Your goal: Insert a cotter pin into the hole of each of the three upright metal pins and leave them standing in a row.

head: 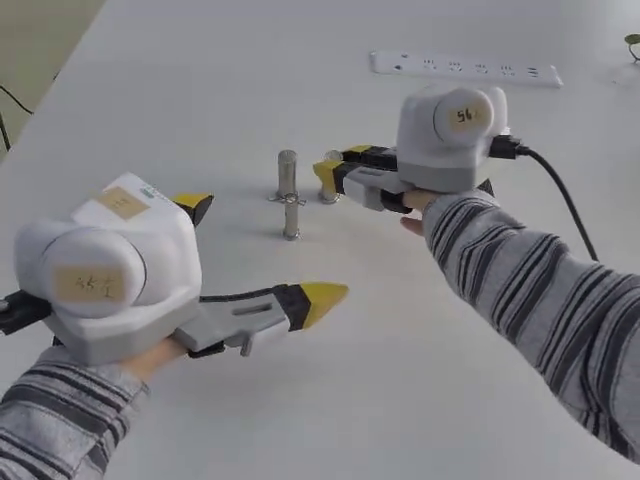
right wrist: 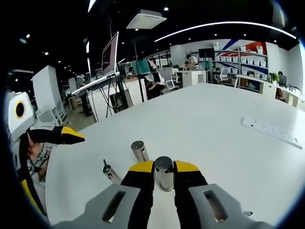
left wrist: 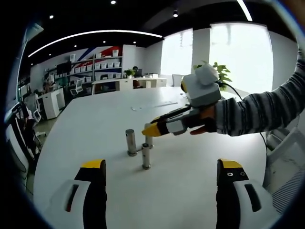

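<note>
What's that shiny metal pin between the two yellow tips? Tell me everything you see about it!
The short silver metal pin is a smooth, shiny cylinder with a flat round top. It stands upright on the white table. The right gripper is shut on it, with one yellow-tipped jaw against each side, so its sides are partly hidden. I cannot tell whether it has a hole or a cotter pin. A second silver metal pin stands just beyond it, not touching.
</note>
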The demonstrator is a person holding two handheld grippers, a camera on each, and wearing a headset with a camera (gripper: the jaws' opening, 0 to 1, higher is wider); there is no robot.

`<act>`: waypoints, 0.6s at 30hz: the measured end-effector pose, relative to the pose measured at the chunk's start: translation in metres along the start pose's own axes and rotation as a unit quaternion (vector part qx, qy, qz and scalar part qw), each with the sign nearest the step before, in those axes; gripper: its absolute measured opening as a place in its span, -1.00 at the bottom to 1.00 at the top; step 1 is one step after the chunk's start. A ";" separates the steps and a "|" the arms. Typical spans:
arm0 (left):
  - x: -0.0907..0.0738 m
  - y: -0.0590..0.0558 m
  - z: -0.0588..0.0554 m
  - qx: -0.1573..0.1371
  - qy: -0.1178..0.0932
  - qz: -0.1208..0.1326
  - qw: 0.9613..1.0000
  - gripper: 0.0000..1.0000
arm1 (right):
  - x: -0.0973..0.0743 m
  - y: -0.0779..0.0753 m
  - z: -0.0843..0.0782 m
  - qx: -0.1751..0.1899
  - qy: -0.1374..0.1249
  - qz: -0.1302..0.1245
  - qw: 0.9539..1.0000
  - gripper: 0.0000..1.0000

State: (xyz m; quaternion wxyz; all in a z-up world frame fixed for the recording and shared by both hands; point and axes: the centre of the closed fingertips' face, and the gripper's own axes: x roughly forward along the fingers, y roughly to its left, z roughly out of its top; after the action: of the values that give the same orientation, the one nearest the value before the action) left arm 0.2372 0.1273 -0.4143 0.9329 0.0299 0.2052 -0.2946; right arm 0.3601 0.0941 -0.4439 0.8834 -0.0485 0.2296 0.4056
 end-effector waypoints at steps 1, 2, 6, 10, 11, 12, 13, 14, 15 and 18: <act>0.000 -0.001 0.000 0.000 -0.001 0.000 1.000 0.95 | 0.000 0.001 0.000 0.004 0.000 0.001 1.000 -0.80; 0.000 -0.001 -0.001 -0.003 -0.001 0.000 1.000 0.97 | 0.000 0.001 0.000 0.003 0.001 -0.001 1.000 -0.80; -0.001 -0.005 0.003 -0.013 -0.014 -0.003 1.000 0.96 | -0.001 0.002 0.000 -0.010 0.007 0.004 1.000 -0.82; -0.003 -0.009 0.004 -0.010 -0.016 -0.008 1.000 0.97 | -0.006 0.006 -0.002 -0.052 0.020 0.019 0.998 -0.84; -0.003 -0.009 0.003 -0.005 -0.013 -0.008 1.000 0.97 | -0.007 0.007 -0.003 -0.055 0.022 0.022 0.998 -0.84; -0.003 -0.009 0.002 -0.003 -0.010 -0.008 1.000 0.97 | -0.009 0.008 -0.003 -0.057 0.023 0.026 0.998 -0.84; -0.004 -0.009 0.001 -0.001 -0.009 -0.008 1.000 0.97 | -0.011 0.010 -0.005 -0.065 0.027 0.033 0.997 -0.84; -0.004 -0.010 0.001 0.001 -0.008 -0.009 1.000 0.97 | -0.013 0.011 -0.006 -0.070 0.029 0.035 0.996 -0.84; -0.004 -0.011 0.001 0.001 -0.008 -0.011 1.000 0.97 | -0.017 0.013 -0.007 -0.084 0.033 0.041 0.995 -0.84; -0.006 -0.012 0.000 0.007 -0.005 -0.012 1.000 0.97 | -0.022 0.015 -0.011 -0.098 0.040 0.054 0.993 -0.84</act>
State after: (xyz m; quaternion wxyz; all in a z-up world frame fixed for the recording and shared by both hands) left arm 0.2262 0.1203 -0.4115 0.9300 0.0326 0.1986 -0.3076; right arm 0.3326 0.0857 -0.4423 0.8411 -0.1387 0.2264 0.4712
